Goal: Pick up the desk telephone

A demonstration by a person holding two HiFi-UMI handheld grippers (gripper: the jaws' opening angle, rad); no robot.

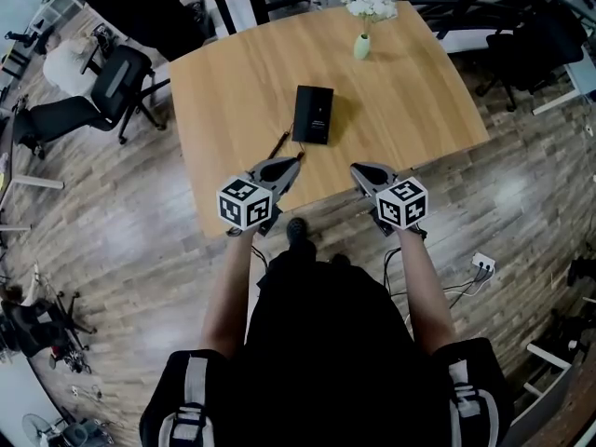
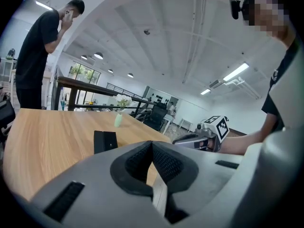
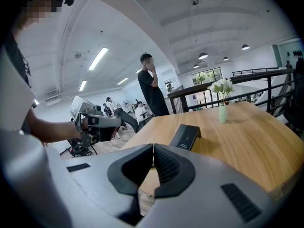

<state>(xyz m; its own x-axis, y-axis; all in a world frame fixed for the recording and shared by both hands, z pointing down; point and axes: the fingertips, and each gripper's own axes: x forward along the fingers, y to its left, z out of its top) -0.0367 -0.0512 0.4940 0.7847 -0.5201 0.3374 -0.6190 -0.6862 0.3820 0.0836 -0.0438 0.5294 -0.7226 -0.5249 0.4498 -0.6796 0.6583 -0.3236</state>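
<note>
Telephone (image 1: 313,115): is laid ahead of the left gripper (image 1: 291,164) and right gripper (image 1: 359,169), long side pointing away.
Nearer: left gripper, by little.
Jaws: both are clenched, nothing is held.

**Open workroom under a white arched ceiling (image 2: 166,32)**

A wood-plank floor (image 1: 112,240) carries a pale wooden table (image 1: 400,101) and black office chairs (image 1: 116,82). A dark railing (image 2: 95,87) runs behind it; far windows (image 2: 81,72) glow (greenery beyond them). Strip lights (image 2: 236,71) line the ceiling.

The desk telephone (image 1: 313,115) lies mid-table (image 1: 233,110), with the vase (image 1: 362,47) behind it.
</note>
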